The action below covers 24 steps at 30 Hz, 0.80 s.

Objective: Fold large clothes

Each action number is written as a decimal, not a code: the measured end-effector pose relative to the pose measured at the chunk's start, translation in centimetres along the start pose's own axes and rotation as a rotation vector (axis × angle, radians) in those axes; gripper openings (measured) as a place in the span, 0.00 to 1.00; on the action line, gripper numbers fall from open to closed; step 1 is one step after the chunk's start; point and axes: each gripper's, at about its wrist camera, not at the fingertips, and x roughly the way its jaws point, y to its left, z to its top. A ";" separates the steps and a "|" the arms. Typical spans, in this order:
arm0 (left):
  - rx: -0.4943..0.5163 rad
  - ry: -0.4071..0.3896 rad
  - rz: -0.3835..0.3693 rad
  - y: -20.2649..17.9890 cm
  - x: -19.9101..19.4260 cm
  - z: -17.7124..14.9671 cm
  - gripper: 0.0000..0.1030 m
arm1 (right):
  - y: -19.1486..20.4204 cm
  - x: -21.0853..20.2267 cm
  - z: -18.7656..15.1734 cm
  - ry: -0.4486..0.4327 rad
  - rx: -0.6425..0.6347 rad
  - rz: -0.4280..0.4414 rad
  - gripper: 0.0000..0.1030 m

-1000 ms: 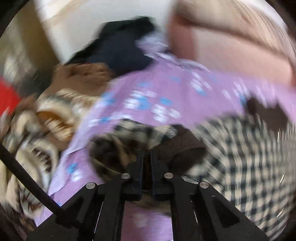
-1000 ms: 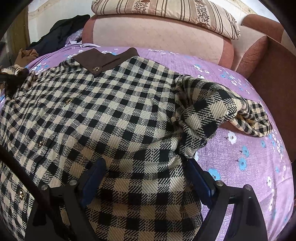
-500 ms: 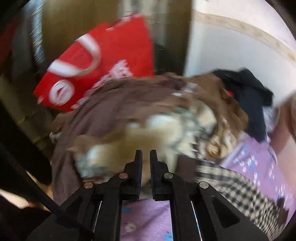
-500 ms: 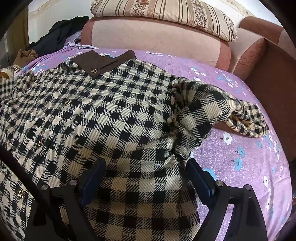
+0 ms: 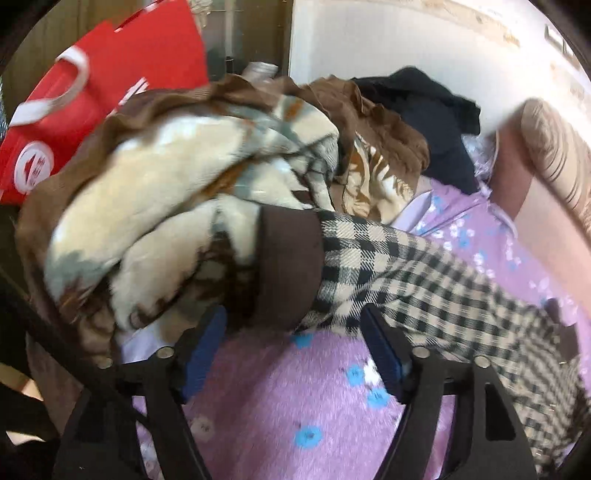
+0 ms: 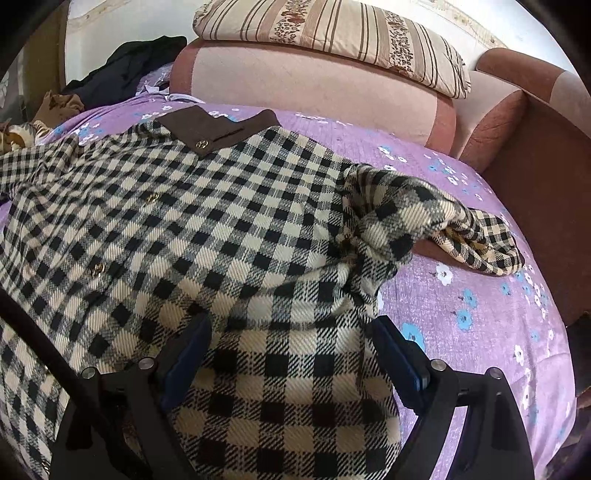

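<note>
A black-and-cream checked coat (image 6: 207, 236) with a brown collar (image 6: 218, 127) lies spread on a purple flowered sheet (image 6: 472, 302). Its right sleeve (image 6: 424, 218) is bunched and folded over near the sofa arm. In the left wrist view its left sleeve (image 5: 424, 273) stretches out, and the brown cuff (image 5: 288, 266) rests against a blanket pile. My left gripper (image 5: 293, 347) is open and empty just below the cuff. My right gripper (image 6: 291, 350) is open and hovers over the coat's lower body.
A heap of brown and cream blankets (image 5: 166, 192) and a dark garment (image 5: 436, 110) lie at the left end. A red bag (image 5: 92, 85) stands behind them. A pink sofa back (image 6: 314, 77) with a striped pillow (image 6: 332, 33) borders the far side.
My left gripper has opened and let go of the sleeve cuff, after carrying it out to the left. The sleeve now lies stretched out. My right gripper has barely moved.
</note>
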 end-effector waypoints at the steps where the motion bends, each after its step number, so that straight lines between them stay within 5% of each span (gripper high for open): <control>1: 0.001 0.008 0.022 -0.4 0.7 0.2 0.74 | 0.1 0.1 -0.1 0.001 -0.004 -0.002 0.89; 5: 0.006 0.060 0.112 -1.7 3.8 0.8 0.71 | 0.3 0.5 -0.3 0.003 -0.010 -0.005 0.89; 8: 0.060 0.120 0.145 -2.3 4.5 1.0 0.12 | 0.2 0.7 -0.2 0.004 -0.009 -0.003 0.89; 17: 0.047 0.023 0.021 -2.9 -2.0 3.2 0.12 | 0.1 0.9 0.0 0.015 0.001 0.020 0.89; 24: 0.184 0.014 -0.207 -11.7 -5.8 1.2 0.12 | 0.0 -0.8 0.5 -0.035 0.009 0.078 0.89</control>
